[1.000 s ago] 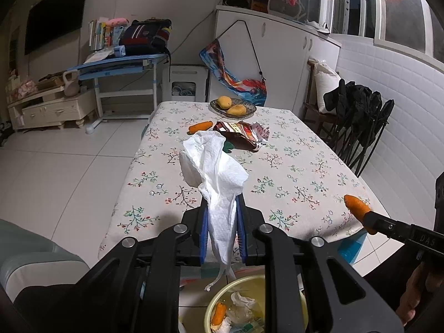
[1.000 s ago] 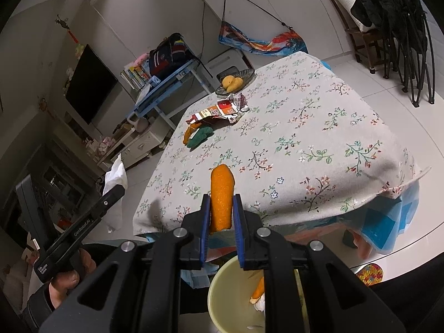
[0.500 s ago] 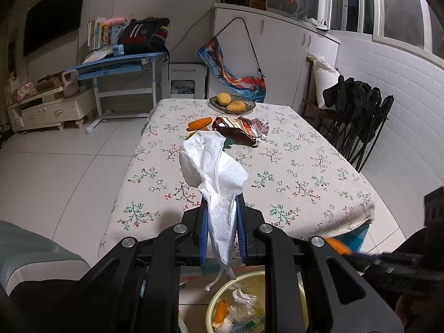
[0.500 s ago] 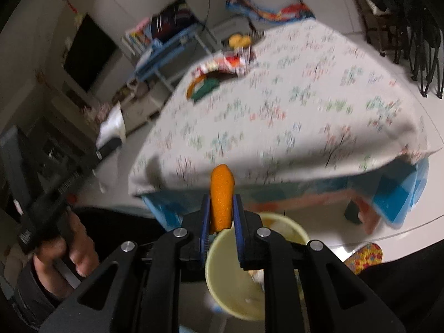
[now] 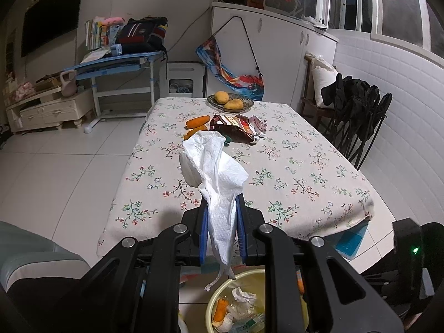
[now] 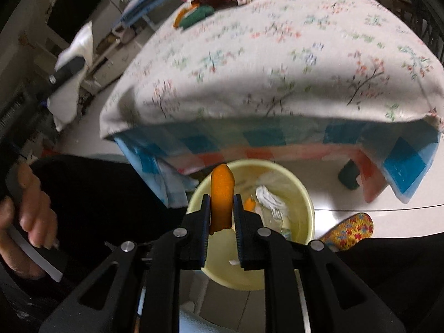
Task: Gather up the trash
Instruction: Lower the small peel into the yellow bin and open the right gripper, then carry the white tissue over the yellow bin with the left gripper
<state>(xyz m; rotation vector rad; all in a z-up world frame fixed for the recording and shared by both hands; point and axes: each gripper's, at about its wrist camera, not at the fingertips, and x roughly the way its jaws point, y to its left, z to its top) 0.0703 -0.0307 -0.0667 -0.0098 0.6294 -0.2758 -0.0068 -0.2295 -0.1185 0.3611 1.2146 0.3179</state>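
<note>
Left tongs: clenched on a crumpled white paper towel at lower centre of the left wrist view; the towel rises above the pads and a thin tail hangs below them, over the bin.

Right tongs: grasping an orange carrot piece upright between the pads, at centre of the right wrist view, directly above the bin opening.

Bin: pale yellow, round, on the floor just beside the near edge of the counter; in the left wrist view it sits at bottom centre. Inside lie white crumpled paper and another orange piece.

Counter: covered by a floral cloth, filling the middle of the left wrist view; a blue-and-red checked cloth shows under its near edge.

Trash on the counter: a torn red-brown snack wrapper at the far end, with a carrot just to its left; something green lies partly hidden by the towel.

Plate: at the far edge of the counter, holding two yellow fruits.

Left hand: at the left edge of the right wrist view, gripping its handle.
</note>
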